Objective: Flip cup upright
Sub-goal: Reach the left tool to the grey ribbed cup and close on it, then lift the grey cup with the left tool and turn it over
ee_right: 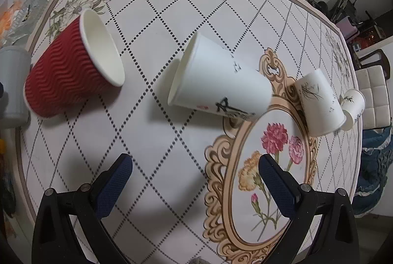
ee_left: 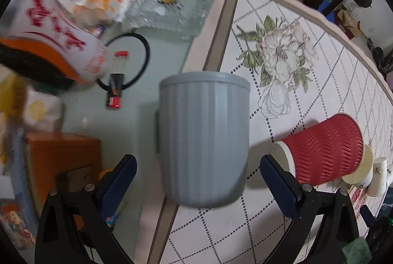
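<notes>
We are at the approach step: our left tongs (ee_left: 197, 181) stand wide open around the grey cup (ee_left: 203, 138), gripping nothing, the cup between the pads at the tabletop (ee_left: 307, 97) edge. Our right tongs (ee_right: 195, 181) hang wide open and empty, near the white cup (ee_right: 221, 84) lying on its side; the red cup (ee_right: 71, 67) lies left. Next we likely close on 1 cup and turn it.
</notes>
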`<state>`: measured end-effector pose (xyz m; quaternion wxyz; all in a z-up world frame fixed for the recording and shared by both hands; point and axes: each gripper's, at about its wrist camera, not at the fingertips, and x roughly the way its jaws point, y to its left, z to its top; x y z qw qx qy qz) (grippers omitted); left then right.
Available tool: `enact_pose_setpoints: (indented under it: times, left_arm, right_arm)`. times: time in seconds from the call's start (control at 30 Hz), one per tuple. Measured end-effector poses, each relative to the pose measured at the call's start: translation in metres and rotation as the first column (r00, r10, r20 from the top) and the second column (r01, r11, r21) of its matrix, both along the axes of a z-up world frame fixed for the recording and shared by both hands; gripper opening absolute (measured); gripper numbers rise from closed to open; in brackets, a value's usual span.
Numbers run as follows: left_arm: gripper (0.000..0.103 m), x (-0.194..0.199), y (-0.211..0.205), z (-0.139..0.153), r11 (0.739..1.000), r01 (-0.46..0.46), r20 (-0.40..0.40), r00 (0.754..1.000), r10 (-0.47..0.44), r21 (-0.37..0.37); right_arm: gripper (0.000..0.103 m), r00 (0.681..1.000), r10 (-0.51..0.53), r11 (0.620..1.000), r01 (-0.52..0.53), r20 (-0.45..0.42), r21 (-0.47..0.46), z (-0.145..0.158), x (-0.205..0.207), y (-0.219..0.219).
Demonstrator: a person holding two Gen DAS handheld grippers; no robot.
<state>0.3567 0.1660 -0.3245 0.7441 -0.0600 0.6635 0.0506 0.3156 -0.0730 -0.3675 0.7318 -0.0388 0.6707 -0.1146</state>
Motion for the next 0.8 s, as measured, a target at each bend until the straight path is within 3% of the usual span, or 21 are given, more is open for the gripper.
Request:
enact_pose_setpoints:
  times: [0.1, 0.17, 0.2, 0.6, 0.8]
  left_arm:
    - [0.102, 0.008, 0.001, -0.014, 1.000, 0.007, -0.018, 1.000, -0.008, -0.014]
    - [0.081, 0.011, 0.003, -0.020, 1.000, 0.011, -0.022, 1.000, -0.011, -0.020]
    - [0.080, 0.013, 0.006, -0.023, 0.999, 0.007, -0.029, 1.000, -0.009, -0.039]
    - [0.080, 0.006, 0.022, -0.021, 1.000, 0.016, 0.038, 0.999, -0.016, -0.001]
    - [0.080, -0.024, 0.026, 0.011, 0.999, 0.029, 0.086, 0.996, -0.032, 0.032]
  right_arm:
    - [0.103, 1.000, -0.004, 1.000, 0.004, -0.005, -0.005, -0.002, 0.004, 0.001]
    - [0.103, 1.000, -0.007, 1.000, 0.007, -0.006, -0.007, -0.003, 0.004, 0.000]
    - [0.103, 1.000, -0.009, 1.000, 0.009, -0.007, -0.009, -0.003, 0.004, -0.001]
    - [0.103, 1.000, -0.026, 0.999, 0.026, -0.005, -0.021, 0.001, -0.002, -0.006]
    - [0.103, 0.999, -0.041, 0.999, 0.041, 0.011, -0.020, 0.012, -0.015, -0.015]
